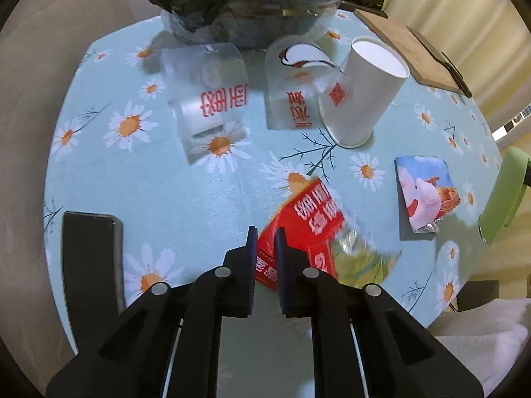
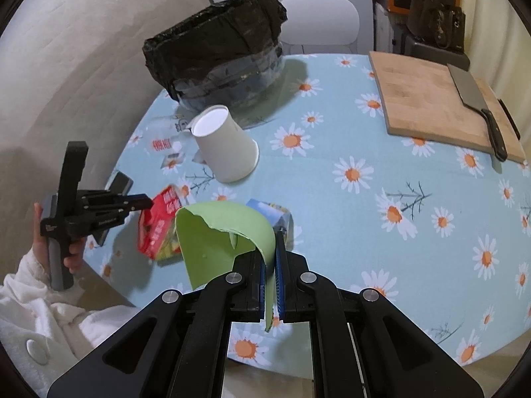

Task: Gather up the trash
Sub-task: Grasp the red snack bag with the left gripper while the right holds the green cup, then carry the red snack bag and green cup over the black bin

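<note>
While your left gripper (image 1: 266, 232) is pinching the corner of the red snack wrapper (image 1: 307, 229) at the near edge of the table (image 1: 186, 192), your right gripper (image 2: 274, 248) is pressing its fingers together on a curled green sheet (image 2: 215, 235). You are partway through collecting, I judge: both pieces are gripped but not yet in the black-lined bin (image 2: 215, 49) standing at the far side of the table. Next you are needing to carry each over the bin's rim, clearing the tipped white paper cup (image 2: 225, 146) and the clear plastic cups (image 1: 205, 96). Red Chinese characters are showing on the wrapper and the clear cups, upside down and too blurred to read; a small red seal is marking the paper cup.
</note>
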The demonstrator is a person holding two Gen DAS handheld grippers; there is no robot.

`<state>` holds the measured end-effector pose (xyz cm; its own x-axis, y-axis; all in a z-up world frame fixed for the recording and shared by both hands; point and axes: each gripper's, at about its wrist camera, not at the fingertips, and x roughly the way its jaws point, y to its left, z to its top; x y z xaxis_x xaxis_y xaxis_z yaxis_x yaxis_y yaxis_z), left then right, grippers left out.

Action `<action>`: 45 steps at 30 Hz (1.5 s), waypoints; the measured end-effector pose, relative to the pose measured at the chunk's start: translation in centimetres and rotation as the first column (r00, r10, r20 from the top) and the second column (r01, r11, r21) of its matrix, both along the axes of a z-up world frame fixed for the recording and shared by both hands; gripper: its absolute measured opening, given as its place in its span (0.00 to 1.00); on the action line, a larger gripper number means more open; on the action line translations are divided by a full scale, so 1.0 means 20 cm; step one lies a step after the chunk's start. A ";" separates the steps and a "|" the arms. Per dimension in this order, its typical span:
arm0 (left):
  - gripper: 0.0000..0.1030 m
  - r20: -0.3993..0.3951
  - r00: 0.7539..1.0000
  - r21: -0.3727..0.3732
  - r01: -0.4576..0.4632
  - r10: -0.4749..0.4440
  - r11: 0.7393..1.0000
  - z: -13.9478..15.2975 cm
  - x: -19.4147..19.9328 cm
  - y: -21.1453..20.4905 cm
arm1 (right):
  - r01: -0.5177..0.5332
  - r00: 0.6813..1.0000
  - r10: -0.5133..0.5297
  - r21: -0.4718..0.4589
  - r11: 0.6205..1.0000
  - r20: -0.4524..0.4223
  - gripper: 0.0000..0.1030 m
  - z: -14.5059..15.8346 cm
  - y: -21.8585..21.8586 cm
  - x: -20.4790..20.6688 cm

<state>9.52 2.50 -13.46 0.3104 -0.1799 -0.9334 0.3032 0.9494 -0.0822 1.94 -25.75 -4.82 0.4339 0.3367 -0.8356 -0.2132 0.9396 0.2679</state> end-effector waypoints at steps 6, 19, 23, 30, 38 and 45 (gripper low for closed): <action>0.10 0.032 0.999 0.006 -0.027 0.027 1.000 0.08 -0.03 0.05 | -0.013 1.000 0.012 0.021 1.000 0.028 0.05 0.04 -0.01 0.03; 0.10 0.119 0.990 0.025 -0.080 0.077 0.996 0.36 -0.07 0.14 | -0.068 0.993 0.064 0.039 0.997 0.098 0.05 0.20 0.05 0.14; 0.10 0.155 0.985 0.031 -0.087 0.081 0.996 0.46 -0.06 0.16 | -0.081 0.989 0.076 0.034 0.996 0.128 0.05 0.27 0.08 0.19; 0.10 0.214 0.974 0.048 -0.089 0.077 0.995 0.64 -0.03 0.19 | -0.088 0.980 0.082 0.026 0.996 0.180 0.05 0.40 0.12 0.30; 0.10 0.274 0.960 0.061 -0.079 0.060 0.995 0.82 0.06 0.23 | -0.096 0.965 0.088 0.018 0.995 0.245 0.05 0.56 0.19 0.44; 0.10 0.326 0.944 0.066 -0.064 0.039 0.996 0.96 0.19 0.25 | -0.108 0.946 0.099 0.013 0.994 0.308 0.05 0.70 0.26 0.58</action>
<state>13.39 7.60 5.80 0.6056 -0.0898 -0.7907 0.2522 0.9641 0.0837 13.54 -20.60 9.16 0.6292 0.4153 -0.6569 -0.3847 0.9009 0.2011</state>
